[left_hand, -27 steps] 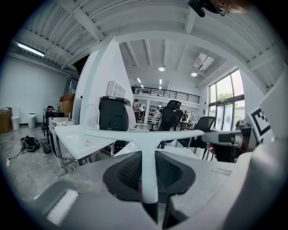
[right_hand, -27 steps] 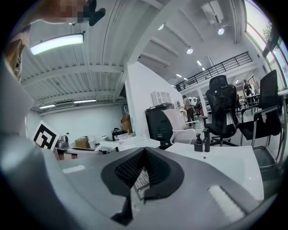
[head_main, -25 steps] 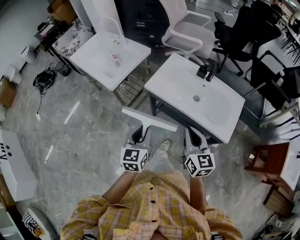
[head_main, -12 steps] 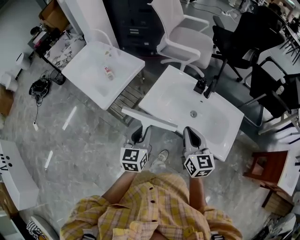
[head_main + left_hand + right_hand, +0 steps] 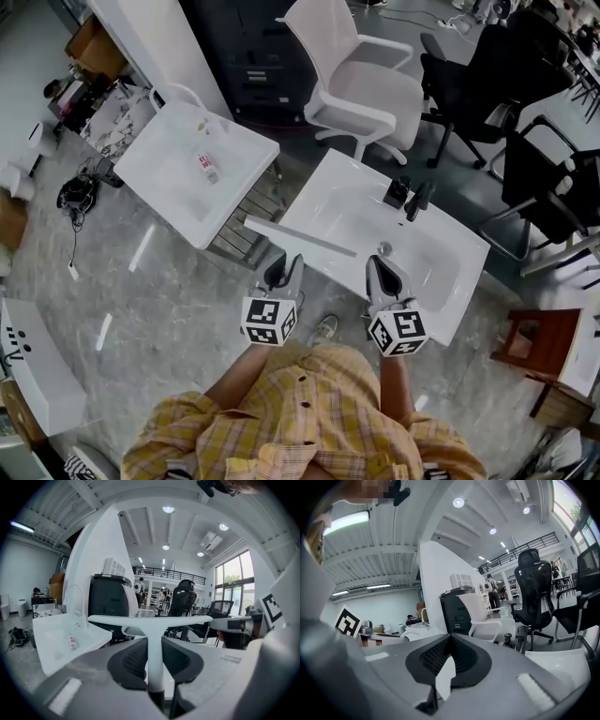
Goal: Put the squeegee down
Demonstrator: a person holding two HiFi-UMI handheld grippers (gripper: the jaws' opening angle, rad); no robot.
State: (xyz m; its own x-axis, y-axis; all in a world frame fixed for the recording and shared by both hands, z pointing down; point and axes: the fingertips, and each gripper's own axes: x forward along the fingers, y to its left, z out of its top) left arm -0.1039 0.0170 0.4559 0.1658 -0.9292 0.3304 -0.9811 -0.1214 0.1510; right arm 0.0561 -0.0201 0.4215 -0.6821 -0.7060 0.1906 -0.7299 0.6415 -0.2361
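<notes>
My left gripper (image 5: 285, 269) is shut on the handle of a white squeegee (image 5: 300, 236). Its long blade lies crosswise over the near left corner of a white sink basin (image 5: 342, 211). In the left gripper view the squeegee's handle (image 5: 154, 660) stands upright between the dark pads (image 5: 133, 660), and its blade stretches level across the view. My right gripper (image 5: 381, 269) is beside it over the basin's front edge. That gripper (image 5: 450, 638) is shut, tips touching, with nothing in it.
The basin has a black faucet (image 5: 409, 197) and a drain (image 5: 384, 247). A second white basin (image 5: 169, 173) with a small bottle (image 5: 204, 166) stands to the left. A white chair (image 5: 361, 89) and black chairs (image 5: 487, 75) lie beyond, a wooden stool (image 5: 530, 342) at right.
Both grippers and the squeegee have moved forward together to the sink; the blade, which hung over the floor before it, now hangs over the basin's corner. Both grips are unchanged.
</notes>
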